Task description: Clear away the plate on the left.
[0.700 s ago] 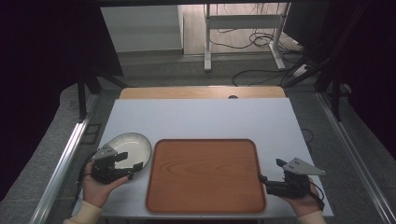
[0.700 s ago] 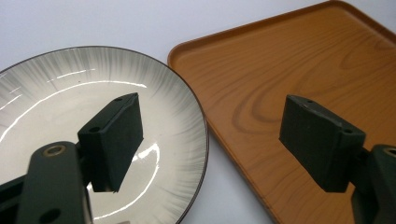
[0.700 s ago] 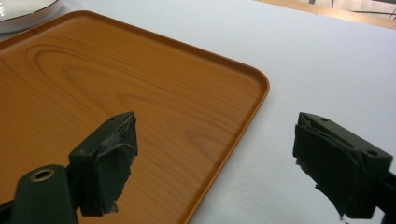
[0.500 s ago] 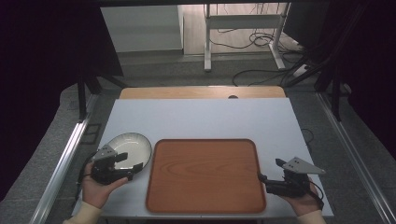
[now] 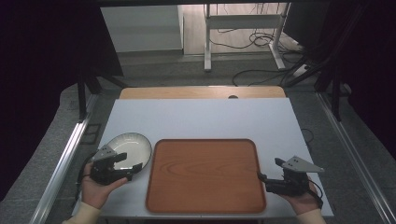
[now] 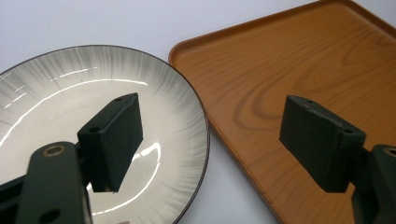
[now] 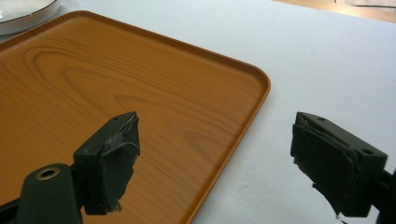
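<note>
Left claw wide over plate; right claw wide, empty (beside tray) — plate not yet gripped, tray bare.

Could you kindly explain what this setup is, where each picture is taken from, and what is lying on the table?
A person sits at a white table, holding a hand-operated claw in each hand. The high view looks down from above; the other two pictures come from cameras riding on each claw.

The left claw hovers open at the edge of a pale, dark-rimmed plate; in the left gripper view one jaw is over the plate, the other over the wooden tray. The right claw is open beside the tray. Nothing is held.
</note>
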`<state>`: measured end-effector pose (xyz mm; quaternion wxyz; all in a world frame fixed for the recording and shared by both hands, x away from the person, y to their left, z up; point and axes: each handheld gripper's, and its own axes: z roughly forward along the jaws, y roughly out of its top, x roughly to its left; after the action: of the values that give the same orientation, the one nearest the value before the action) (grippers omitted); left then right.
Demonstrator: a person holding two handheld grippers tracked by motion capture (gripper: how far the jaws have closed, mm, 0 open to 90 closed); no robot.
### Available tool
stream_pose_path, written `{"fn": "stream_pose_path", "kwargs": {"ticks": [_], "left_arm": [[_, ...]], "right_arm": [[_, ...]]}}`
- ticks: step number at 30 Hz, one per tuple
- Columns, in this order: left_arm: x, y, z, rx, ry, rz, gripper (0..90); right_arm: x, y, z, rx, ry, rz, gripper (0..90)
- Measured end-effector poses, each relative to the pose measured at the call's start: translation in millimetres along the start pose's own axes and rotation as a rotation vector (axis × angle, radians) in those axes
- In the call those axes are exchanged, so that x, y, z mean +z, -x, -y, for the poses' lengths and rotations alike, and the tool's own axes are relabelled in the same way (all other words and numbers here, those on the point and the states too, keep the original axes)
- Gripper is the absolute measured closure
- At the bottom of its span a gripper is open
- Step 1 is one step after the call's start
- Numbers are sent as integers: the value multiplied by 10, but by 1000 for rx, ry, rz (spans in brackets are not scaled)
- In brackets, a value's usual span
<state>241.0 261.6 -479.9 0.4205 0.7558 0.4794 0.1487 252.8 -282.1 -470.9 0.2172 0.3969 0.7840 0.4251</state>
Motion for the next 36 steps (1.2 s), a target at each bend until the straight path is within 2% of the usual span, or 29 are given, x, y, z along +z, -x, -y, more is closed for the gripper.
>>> {"fn": "stream_pose_path", "kwargs": {"ticks": [6,17,23,26,36], "left_arm": [[-50,-3,7,-9,15,-4,209],[-39,-29,-18,-9,18,-8,206],[-81,-55,-55,-24,41,-4,204],[-111,-43,-144,-5,63,-17,204],[-122,-119,-296,4,87,-46,199]], "right_arm": [[29,-12,-15,-11,0,-3,159],[13,8,0,-6,-1,2,162],[27,-8,2,-15,-9,0,162],[29,-1,2,-13,-10,3,163],[36,9,10,-9,-12,4,162]]}}
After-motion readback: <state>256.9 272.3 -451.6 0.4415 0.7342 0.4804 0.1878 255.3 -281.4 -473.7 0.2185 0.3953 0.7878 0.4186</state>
